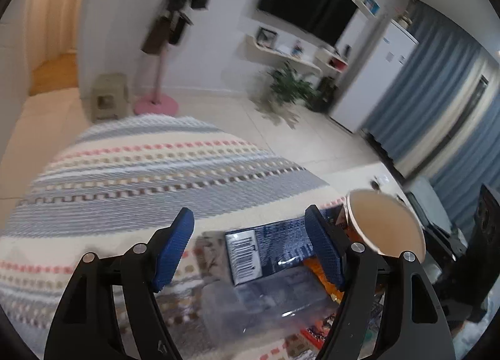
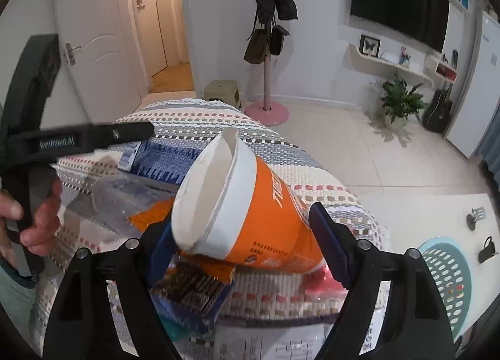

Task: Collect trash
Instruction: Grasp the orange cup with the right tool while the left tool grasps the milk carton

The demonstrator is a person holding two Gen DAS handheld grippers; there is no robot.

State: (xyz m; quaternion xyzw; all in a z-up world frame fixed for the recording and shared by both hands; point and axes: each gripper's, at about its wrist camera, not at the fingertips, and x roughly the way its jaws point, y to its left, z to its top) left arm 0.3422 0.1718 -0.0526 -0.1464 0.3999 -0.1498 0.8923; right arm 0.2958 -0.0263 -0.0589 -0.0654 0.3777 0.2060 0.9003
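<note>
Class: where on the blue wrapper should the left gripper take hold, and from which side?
Judging by its pose, take the blue wrapper by its barcode end, from above: it lies flat, and the cup crowds its other end. The left gripper already straddles it, open.

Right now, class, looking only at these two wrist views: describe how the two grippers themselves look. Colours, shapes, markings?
Both match. The left gripper and right gripper each have black angular frames with triangular cut-outs, silver round rivets at the joints, and blue textured pads on the fingers. In the right view, the left gripper's black body carries small pale lettering, too blurred to read. No cables show. A bare hand holds it.
</note>
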